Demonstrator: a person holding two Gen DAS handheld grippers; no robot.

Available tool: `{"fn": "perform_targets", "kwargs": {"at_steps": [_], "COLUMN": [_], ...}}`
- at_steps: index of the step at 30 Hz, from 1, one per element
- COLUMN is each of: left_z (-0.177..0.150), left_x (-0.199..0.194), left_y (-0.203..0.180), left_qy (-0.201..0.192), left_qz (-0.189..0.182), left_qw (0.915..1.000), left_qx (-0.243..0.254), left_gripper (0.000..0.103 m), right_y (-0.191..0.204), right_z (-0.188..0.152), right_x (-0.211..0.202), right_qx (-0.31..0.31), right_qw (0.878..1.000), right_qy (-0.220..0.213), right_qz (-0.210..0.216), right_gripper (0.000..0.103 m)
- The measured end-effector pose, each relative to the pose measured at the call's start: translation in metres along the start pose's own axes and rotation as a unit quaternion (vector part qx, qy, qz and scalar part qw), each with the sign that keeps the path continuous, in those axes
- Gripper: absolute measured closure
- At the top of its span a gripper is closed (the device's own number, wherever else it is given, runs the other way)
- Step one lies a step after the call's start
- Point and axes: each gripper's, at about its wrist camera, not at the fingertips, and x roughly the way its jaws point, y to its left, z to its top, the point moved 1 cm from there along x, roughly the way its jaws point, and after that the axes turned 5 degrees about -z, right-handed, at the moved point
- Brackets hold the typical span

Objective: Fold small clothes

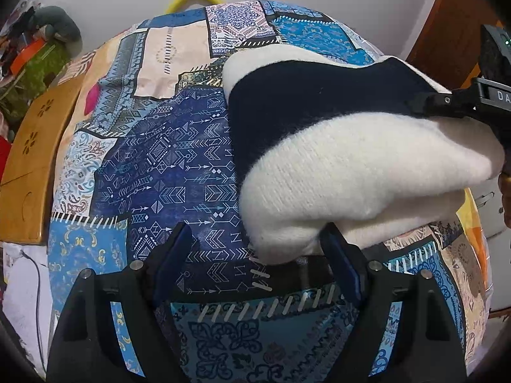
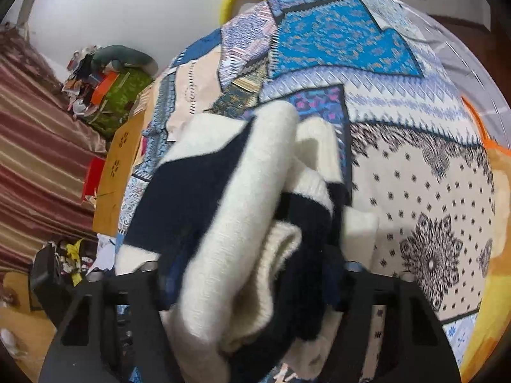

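On patchwork bedspread | left gripper wide apart, sweater just ahead | right gripper clamping sweater

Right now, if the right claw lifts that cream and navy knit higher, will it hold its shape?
Probably not: the knit already sags and bunches around the right claw, so it looks floppy. Its fuzzy surface likely grips rather than slips. The left claw is open beside it.

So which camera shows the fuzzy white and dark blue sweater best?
The left wrist view. There the sweater lies folded on the patchwork bedspread, its stripes sharp, and the right gripper is seen pinching its far edge. In the right wrist view the sweater is bunched and blurry, crowding the lens and hiding the jaws.
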Motion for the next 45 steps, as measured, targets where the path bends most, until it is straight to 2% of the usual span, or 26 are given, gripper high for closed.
{"fn": "perform_targets", "kwargs": {"at_steps": [2, 5, 10, 13, 17, 22, 29, 33, 37, 45], "left_z": [0.0, 0.0, -0.001, -0.002, -0.004, -0.004, -0.005, -0.005, -0.002, 0.016], "left_x": [0.002, 0.004, 0.004, 0.004, 0.002, 0.003, 0.007, 0.002, -0.013, -0.054], "left_y": [0.003, 0.005, 0.003, 0.0, -0.004, -0.007, -0.009, -0.011, -0.007, 0.004], "left_qy": [0.001, 0.003, 0.004, 0.005, 0.007, 0.01, 0.02, 0.02, 0.007, -0.038], "left_qz": [-0.006, -0.013, -0.012, -0.009, -0.003, 0.01, 0.024, 0.038, 0.052, 0.076], "left_qw": [1.0, 0.9998, 0.9998, 0.9999, 1.0, 0.9999, 0.9995, 0.999, 0.9985, 0.9963], "left_qx": [-0.008, -0.016, -0.014, -0.009, -0.004, 0.0, 0.004, 0.014, 0.018, 0.017], "left_gripper": [0.019, 0.019, 0.019, 0.019, 0.019, 0.019, 0.019, 0.019, 0.019, 0.019], "right_y": [0.007, 0.021, 0.051, 0.071, 0.079, 0.055, -0.007, -0.029, -0.039, -0.04], "right_z": [0.002, 0.009, 0.025, 0.03, 0.03, 0.022, 0.001, -0.013, -0.024, -0.031], "right_x": [-0.002, -0.011, -0.04, -0.062, -0.076, -0.073, -0.042, -0.036, -0.039, -0.076], "right_qx": [-0.016, -0.052, -0.108, -0.15, -0.177, -0.161, -0.105, -0.085, -0.087, -0.127], "right_qw": [1.0, 0.998, 0.991, 0.982, 0.975, 0.978, 0.99, 0.993, 0.991, 0.978], "right_qy": [-0.004, -0.025, -0.078, -0.11, -0.132, -0.129, -0.079, -0.067, -0.069, -0.111], "right_qz": [-0.005, -0.016, -0.02, -0.026, -0.028, -0.036, -0.05, -0.052, -0.072, -0.123], "right_gripper": [0.063, 0.072, 0.074, 0.075, 0.075, 0.075, 0.075, 0.072, 0.06, 0.06]}}
